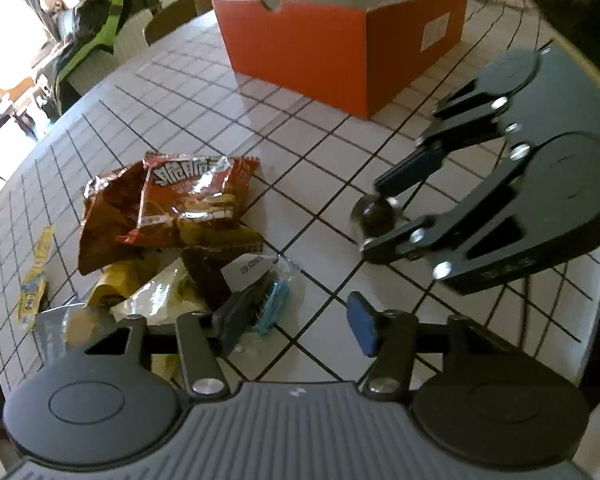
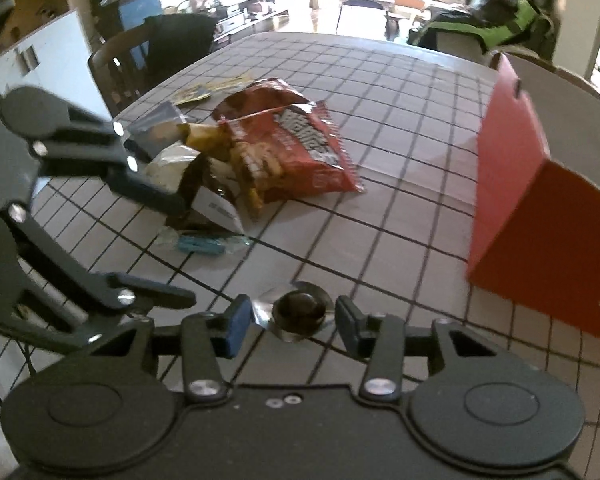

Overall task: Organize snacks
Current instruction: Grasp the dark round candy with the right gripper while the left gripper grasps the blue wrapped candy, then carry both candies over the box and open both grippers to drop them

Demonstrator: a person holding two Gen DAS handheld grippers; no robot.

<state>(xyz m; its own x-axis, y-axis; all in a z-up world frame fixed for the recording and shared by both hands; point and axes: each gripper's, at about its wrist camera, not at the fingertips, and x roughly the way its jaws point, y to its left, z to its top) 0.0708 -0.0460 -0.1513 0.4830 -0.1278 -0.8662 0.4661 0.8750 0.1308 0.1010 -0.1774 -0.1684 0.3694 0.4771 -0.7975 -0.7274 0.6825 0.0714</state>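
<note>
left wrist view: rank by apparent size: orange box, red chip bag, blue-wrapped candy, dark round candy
1. orange box, largest although farthest.
2. red chip bag.
3-4. blue-wrapped candy and dark round candy, between the right hand-held gripper fingers: look alike, and differing nearness to the camera makes ranking unsure.

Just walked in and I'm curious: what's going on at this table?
Someone with two handheld grippers is sorting snacks. The right gripper, open, straddles a small dark candy on the table. The left gripper, also open, hovers by the snack pile. The orange box stands open nearby.
</note>
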